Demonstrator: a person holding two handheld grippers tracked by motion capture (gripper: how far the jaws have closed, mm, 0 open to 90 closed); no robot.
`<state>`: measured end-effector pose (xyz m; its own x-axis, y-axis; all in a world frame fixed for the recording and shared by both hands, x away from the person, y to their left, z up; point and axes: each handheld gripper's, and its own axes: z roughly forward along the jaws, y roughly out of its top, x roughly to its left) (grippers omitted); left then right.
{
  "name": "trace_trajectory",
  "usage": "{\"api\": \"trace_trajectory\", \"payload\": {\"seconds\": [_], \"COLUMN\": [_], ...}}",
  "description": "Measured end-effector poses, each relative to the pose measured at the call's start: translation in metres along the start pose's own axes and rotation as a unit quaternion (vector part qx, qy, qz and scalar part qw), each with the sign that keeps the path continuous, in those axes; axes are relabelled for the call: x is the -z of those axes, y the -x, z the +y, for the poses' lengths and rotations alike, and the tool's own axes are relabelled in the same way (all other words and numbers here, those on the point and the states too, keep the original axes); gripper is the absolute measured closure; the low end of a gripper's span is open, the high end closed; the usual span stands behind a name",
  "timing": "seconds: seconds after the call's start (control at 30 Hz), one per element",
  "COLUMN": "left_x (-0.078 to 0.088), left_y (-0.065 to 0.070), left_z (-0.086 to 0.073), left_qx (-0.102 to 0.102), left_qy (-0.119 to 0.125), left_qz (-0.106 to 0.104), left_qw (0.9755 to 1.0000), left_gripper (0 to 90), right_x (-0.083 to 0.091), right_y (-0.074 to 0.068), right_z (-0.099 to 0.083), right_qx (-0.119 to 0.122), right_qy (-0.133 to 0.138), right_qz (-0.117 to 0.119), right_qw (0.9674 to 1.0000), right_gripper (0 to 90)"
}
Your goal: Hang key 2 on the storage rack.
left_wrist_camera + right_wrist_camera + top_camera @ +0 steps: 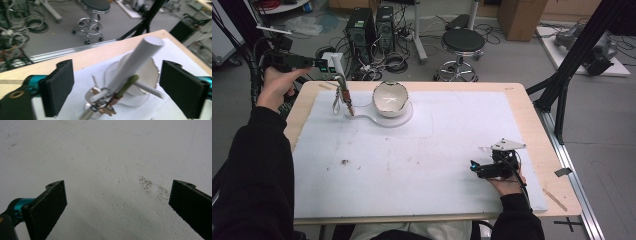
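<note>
In the upper left of the high view, the left gripper (324, 63) is hovering off the table's far left edge, jaws released, just up and left of a bundle of sticks and tools (343, 97) that is standing in a clear holder (384, 119) beside a white bowl (390, 98). In the left gripper view the white tube (136, 61) is leaning between the spread jaws, untouched. The right gripper (475, 167) is resting at lower right on the white mat (412, 165), jaws wide and holding nothing.

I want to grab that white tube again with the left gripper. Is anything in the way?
Nothing visible blocks it. The left gripper is open, and the white tube leans up between its jaws, touching neither pad. A green-handled tool and thin white stick lean beside the tube's lower part, in front of the bowl.
</note>
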<state>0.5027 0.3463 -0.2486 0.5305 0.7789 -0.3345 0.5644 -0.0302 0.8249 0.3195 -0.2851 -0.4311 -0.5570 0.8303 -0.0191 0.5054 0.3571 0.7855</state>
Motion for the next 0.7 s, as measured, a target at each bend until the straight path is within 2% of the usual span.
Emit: {"api": "trace_trajectory", "payload": {"seconds": [0.17,0.27,0.37,0.43,0.47,0.5,0.53,0.7], "left_x": [0.005,0.010,0.012,0.015,0.017,0.017,0.019,0.021], "left_y": [-0.002,-0.007,-0.007,-0.006,-0.004,-0.004,0.000,0.009], "left_z": [-0.010,-0.020,-0.023,-0.027,-0.031,-0.031,-0.034,-0.038], "left_qx": [0.007,0.014,0.013,0.010,0.009,0.009,0.001,-0.014], "left_qy": [0.000,0.008,0.008,0.015,0.030,0.030,0.038,0.047], "left_qz": [-0.002,-0.008,-0.013,-0.008,0.000,0.000,0.008,0.015], "left_qw": [1.0000,0.9998,0.9998,0.9998,0.9995,0.9995,0.9993,0.9987], "left_gripper": [6.7,5.9,5.6,5.6,5.6,5.6,5.6,5.6], "right_x": [0.000,0.000,0.000,0.000,-0.001,-0.001,-0.001,-0.002], "right_y": [0.000,-0.001,0.000,0.000,0.000,0.000,-0.001,-0.002], "right_z": [0.000,0.000,0.001,0.001,0.001,0.001,0.001,0.001], "right_qx": [-0.002,-0.001,0.001,0.001,0.000,0.000,0.000,0.002], "right_qy": [-0.001,-0.001,0.000,0.000,-0.001,-0.001,-0.001,-0.004], "right_qz": [0.000,0.001,0.001,0.000,0.000,0.000,0.000,-0.001], "right_qw": [1.0000,1.0000,1.0000,1.0000,1.0000,1.0000,1.0000,1.0000], "right_gripper": [0.6,0.6,0.6,0.6,0.6,0.6,0.6,0.6]}}
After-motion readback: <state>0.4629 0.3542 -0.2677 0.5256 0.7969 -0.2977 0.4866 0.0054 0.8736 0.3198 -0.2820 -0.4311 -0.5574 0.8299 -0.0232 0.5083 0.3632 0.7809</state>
